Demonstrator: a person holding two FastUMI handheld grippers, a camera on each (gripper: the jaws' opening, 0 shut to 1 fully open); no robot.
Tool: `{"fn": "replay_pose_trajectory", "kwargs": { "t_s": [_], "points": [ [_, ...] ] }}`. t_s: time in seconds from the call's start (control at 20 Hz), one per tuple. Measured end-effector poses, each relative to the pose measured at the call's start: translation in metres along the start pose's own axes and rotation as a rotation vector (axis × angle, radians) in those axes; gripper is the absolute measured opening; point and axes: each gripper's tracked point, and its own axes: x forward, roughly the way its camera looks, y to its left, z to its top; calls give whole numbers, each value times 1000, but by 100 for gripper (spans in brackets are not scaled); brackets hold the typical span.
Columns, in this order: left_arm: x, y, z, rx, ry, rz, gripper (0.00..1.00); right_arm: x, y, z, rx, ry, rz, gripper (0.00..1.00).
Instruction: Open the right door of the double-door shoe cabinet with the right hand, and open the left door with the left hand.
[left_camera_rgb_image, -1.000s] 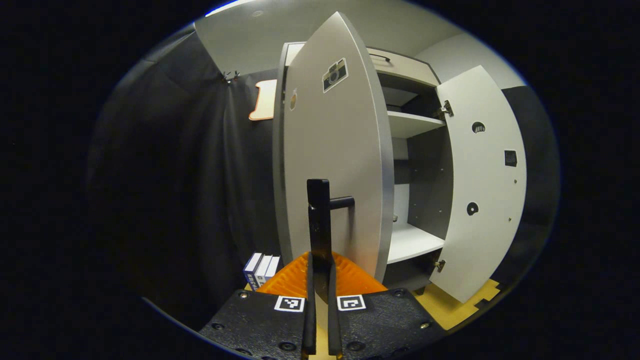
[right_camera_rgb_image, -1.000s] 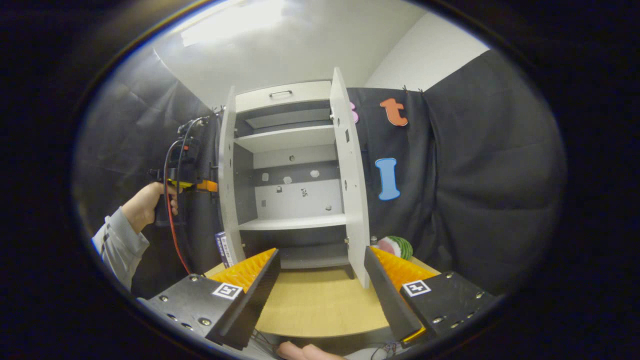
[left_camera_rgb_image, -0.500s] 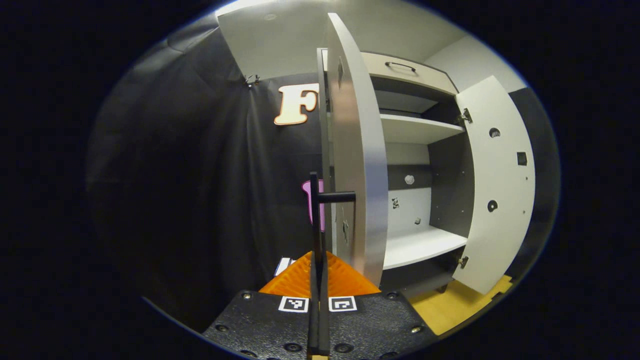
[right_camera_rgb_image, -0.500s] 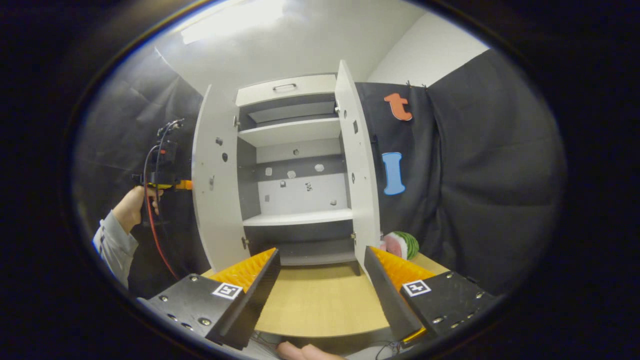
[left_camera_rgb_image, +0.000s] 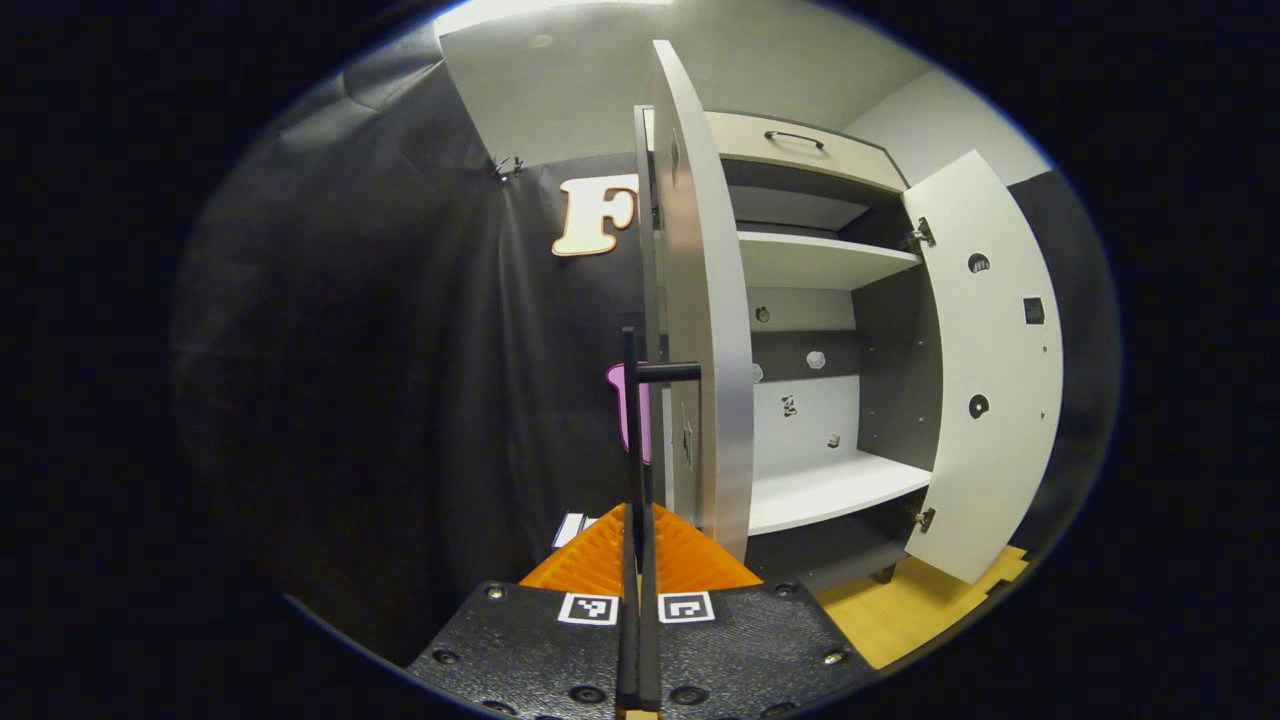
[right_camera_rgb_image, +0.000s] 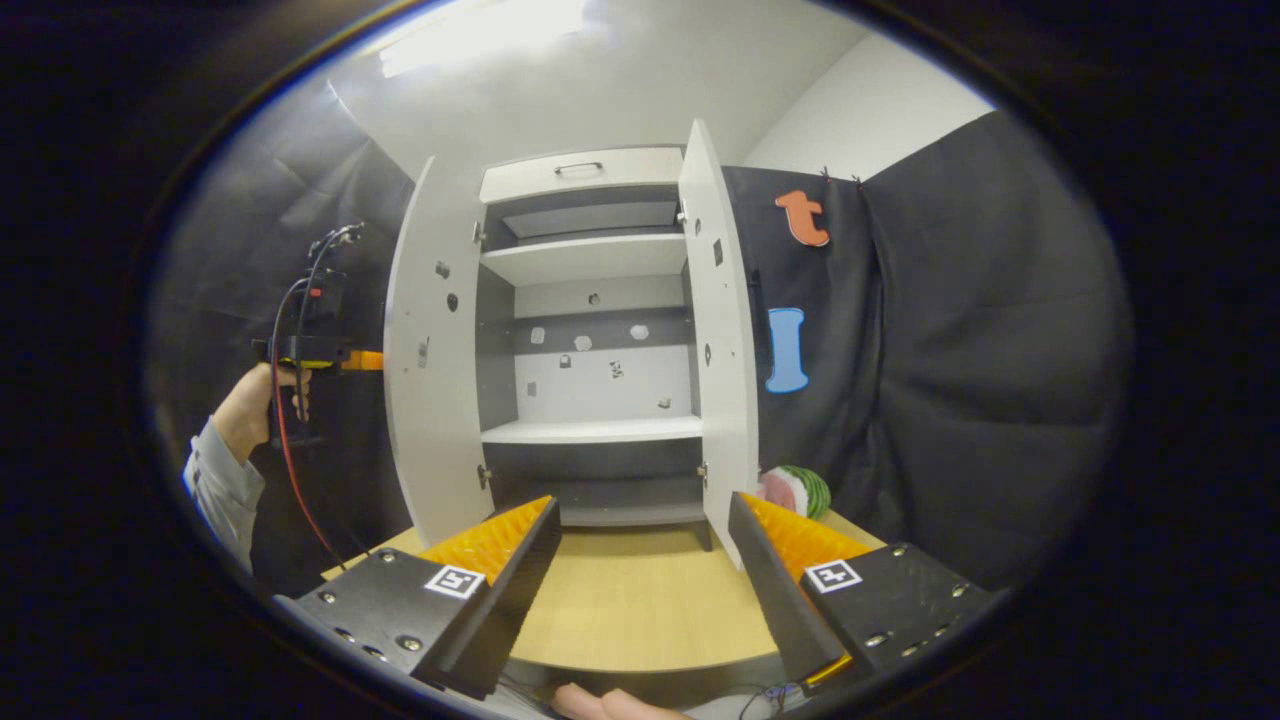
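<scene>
— Two doors, both swung wide on the shoe cabinet (right_camera_rgb_image: 590, 350); list contents left to right, right gripper view first.

— Item 1: person's hand (right_camera_rgb_image: 252, 405) at far left, sleeve (right_camera_rgb_image: 215, 490) below it, raised to about mid-door height, gripping the left gripper (right_camera_rgb_image: 345, 360), whose body points level toward the outer face of the left door (right_camera_rgb_image: 430, 370). A red cable (right_camera_rgb_image: 290, 470) hangs from it. Item 2: left door, open, inner face showing. Item 3: cabinet interior, two white shelves (right_camera_rgb_image: 590, 430). Item 4: right door (right_camera_rgb_image: 722, 340), open, near edge-on. Item 5: watermelon slice (right_camera_rgb_image: 795, 490) on the wooden table (right_camera_rgb_image: 620, 610) just right of that door. Item 6: right gripper (right_camera_rgb_image: 640, 560), fingers spread wide apart, holding nothing, well short of the cabinet.

— And the left gripper view?

— Item 1: left gripper (left_camera_rgb_image: 637, 600), fingers closed together, clenched on the vertical bar of the door handle (left_camera_rgb_image: 632, 440). Item 2: left door (left_camera_rgb_image: 700, 320) edge-on, just right of the handle. Item 3: shelves. Item 4: right door (left_camera_rgb_image: 985, 370), inner face showing.
</scene>
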Motion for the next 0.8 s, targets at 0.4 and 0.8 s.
{"fn": "replay_pose_trajectory", "kwargs": {
  "t_s": [0.4,0.8],
  "points": [
    [-85,-37,-18,24,-15,-25,32,2,-7,-5,-15,7,-38,100],
    [-157,-67,-42,-4,-47,-36,98,-1,-6,0,-4,-5,-49,100]
  ]
}}
